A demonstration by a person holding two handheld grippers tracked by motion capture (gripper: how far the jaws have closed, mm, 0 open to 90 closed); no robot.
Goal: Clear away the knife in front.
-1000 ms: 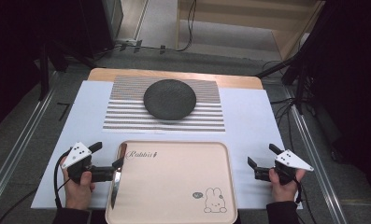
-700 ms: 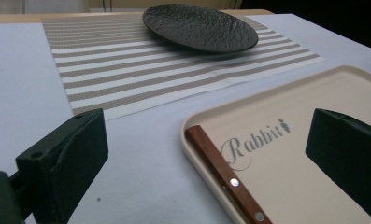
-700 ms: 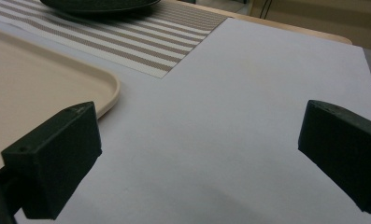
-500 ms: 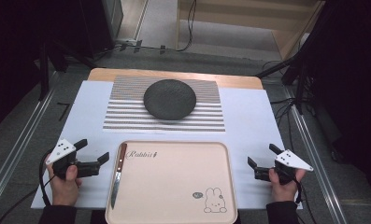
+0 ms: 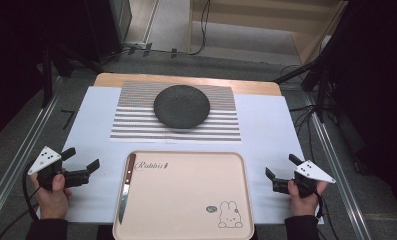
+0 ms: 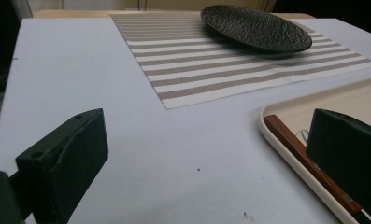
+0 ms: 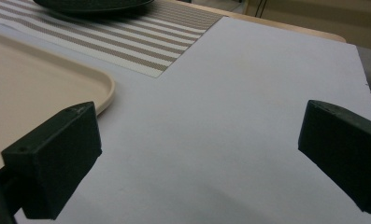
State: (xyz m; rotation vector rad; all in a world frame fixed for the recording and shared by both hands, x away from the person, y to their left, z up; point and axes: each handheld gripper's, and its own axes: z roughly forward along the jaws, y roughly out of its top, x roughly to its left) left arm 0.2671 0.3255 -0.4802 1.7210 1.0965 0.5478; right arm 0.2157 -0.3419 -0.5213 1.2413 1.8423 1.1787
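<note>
Beside the tray (image 5: 186,200) with its knife (image 5: 126,187), both tools wide, plate (image 5: 181,106) well beyond

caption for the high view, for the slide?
Both open grippers, left gripper and right gripper, flank a beige tray holding a knife; black plate on striped placemat.

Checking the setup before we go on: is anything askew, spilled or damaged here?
Nothing stands out. The knife lies flat along the left edge of the tray, the black plate sits on the striped placemat, and nothing looks spilled or broken.
</note>
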